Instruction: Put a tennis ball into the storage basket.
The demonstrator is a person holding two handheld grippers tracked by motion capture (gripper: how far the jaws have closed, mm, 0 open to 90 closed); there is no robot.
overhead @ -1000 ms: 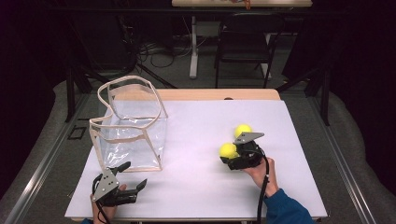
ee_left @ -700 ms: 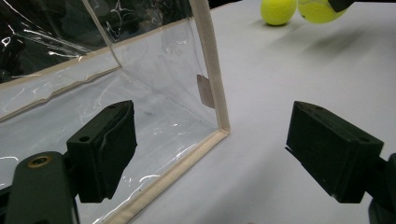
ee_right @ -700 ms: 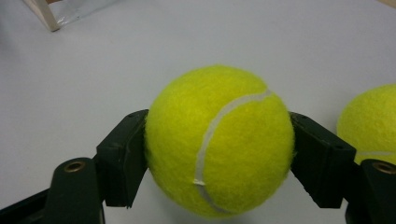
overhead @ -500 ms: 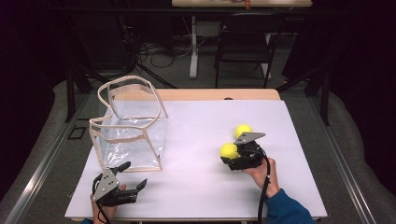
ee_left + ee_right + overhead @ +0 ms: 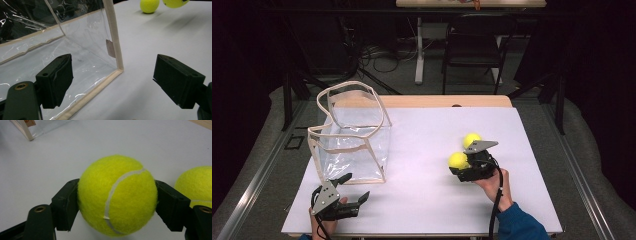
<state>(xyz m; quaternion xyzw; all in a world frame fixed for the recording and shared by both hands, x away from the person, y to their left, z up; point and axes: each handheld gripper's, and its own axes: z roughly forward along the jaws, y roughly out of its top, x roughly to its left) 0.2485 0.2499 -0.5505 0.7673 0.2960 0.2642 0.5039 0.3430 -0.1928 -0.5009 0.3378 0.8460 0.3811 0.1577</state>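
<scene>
Right gripper view: fuzzy yellow-green tennis ball (image 5: 117, 195), white curved seam, clamped by the right gripper (image 5: 117, 202); second ball (image 5: 196, 183) at 3 o'clock.

Bright tabletop — dark, grainy surroundings

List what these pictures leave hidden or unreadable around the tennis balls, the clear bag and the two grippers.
- Held tennis ball: right gripper view, its sides are covered by the right gripper pads.
- Second tennis ball: right gripper view, cut off by the right edge.
- Clear bag: left gripper view, top cut off by the frame.
- Small tag on the bag: left gripper view, print too small to read.
- Left gripper: high view, the hand is cut off by the bottom edge.
</scene>
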